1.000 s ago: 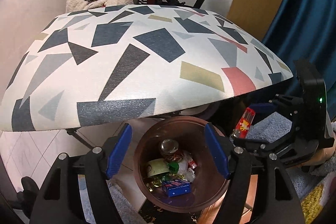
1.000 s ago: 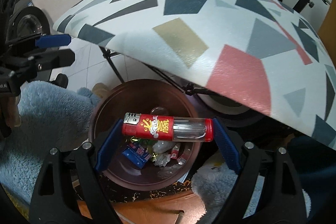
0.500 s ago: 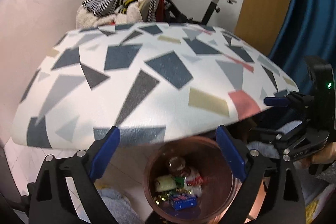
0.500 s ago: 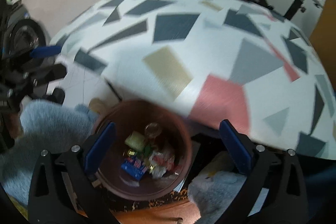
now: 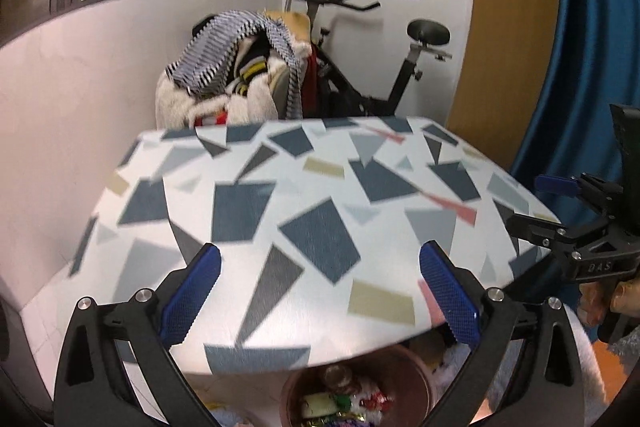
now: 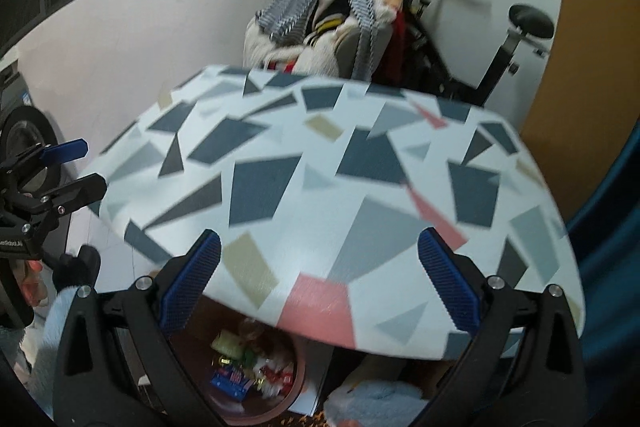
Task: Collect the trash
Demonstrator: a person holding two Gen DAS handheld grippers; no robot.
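Observation:
A brown round bin (image 5: 416, 379) stands on the floor under the near edge of the patterned table (image 5: 320, 195). It holds several pieces of trash (image 5: 340, 399). In the right wrist view the bin (image 6: 296, 359) shows a blue packet (image 6: 232, 381) among wrappers. My left gripper (image 5: 320, 251) hangs above the table edge, its jaws still opening with nothing between them. My right gripper (image 6: 320, 235) is open and empty, also above the table edge. Each gripper shows in the other's view: the right gripper (image 5: 540, 205) at the right edge, the left gripper (image 6: 80, 169) at the left edge.
An exercise bike (image 5: 400, 79) draped with clothes (image 5: 240, 67) stands behind the table by the white wall. A blue curtain (image 5: 592, 67) and a wooden panel (image 5: 508, 27) are at the right. A washing machine (image 6: 24, 139) is at the left. Fluffy blue rug (image 6: 372, 407) lies beside the bin.
The right gripper let go of the red tube, which is no longer between its jaws. Both grippers rose and tilted up, so the table top now fills the views. The left jaws widened.

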